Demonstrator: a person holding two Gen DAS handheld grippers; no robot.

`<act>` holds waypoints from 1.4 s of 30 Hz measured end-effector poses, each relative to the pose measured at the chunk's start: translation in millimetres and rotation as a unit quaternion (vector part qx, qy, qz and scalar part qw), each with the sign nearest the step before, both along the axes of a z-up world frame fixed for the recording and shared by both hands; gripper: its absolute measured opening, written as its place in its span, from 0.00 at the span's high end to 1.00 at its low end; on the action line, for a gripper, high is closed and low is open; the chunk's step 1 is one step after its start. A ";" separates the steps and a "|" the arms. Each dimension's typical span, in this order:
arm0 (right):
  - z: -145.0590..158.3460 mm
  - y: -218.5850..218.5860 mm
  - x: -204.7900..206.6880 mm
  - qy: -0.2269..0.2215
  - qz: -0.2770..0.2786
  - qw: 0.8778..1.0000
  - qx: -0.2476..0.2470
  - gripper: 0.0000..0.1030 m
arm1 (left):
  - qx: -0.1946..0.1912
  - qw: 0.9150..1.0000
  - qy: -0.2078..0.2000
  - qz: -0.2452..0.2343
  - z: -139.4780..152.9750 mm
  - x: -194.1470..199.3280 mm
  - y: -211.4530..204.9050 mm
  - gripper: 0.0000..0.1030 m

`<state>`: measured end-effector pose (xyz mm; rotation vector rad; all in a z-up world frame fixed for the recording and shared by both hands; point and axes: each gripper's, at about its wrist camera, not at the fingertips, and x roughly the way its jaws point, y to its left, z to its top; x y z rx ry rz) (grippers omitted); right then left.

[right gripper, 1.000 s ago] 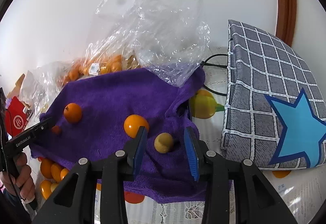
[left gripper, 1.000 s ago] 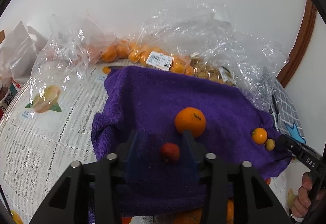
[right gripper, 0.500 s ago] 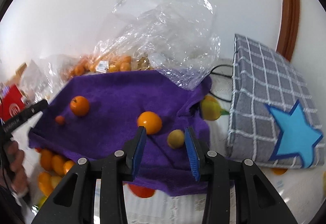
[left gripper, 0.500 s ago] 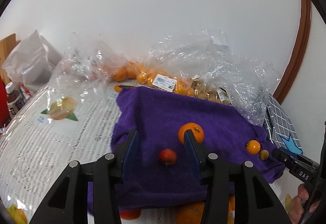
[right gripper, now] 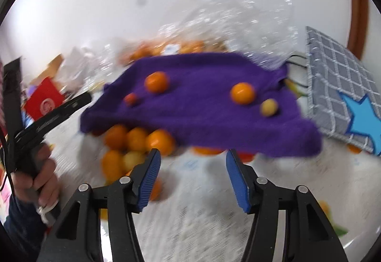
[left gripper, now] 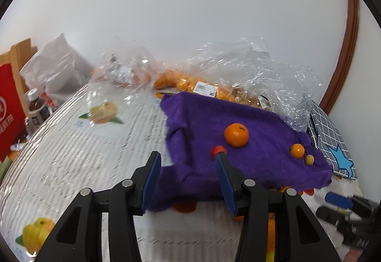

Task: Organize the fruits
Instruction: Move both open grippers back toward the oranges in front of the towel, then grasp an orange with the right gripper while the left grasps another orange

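White patterned tablecloth (left gripper: 71,155), one purple towel (left gripper: 250,162) bearing four fruits, left gripper (left gripper: 188,176) and right gripper (right gripper: 193,171) both spread, empty.

Left claw (left gripper: 188,174) and right claw (right gripper: 193,170) both agape, empty.

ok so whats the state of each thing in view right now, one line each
left tongs: open, empty
right tongs: open, empty
purple towel: spread out, rumpled, four fruits on it
large orange mandarin: loose on towel
small red fruit: on towel, partly hidden by a left tongs finger
small round orange fruit: on towel, beside the yellow one
small yellow-green fruit: near towel's right edge
clear plastic bags: crumpled, fruit inside
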<state>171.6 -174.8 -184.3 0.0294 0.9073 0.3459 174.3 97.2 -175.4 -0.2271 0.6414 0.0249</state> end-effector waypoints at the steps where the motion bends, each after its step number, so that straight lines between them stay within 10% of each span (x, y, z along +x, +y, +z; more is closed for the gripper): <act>1: -1.0 4.9 -6.1 0.000 0.007 1.000 0.001 0.41 | -0.007 1.000 0.003 0.004 -1.0 -3.3 4.9 0.54; 25: -31.5 55.3 -13.9 0.032 0.060 0.997 -0.042 0.60 | -0.016 1.000 0.026 -0.004 -8.4 -13.6 8.5 0.54; 42: -7.5 -53.0 -11.7 -0.035 -0.071 0.997 -0.019 0.60 | -0.050 0.986 0.069 -0.141 -20.4 -5.4 -53.6 0.53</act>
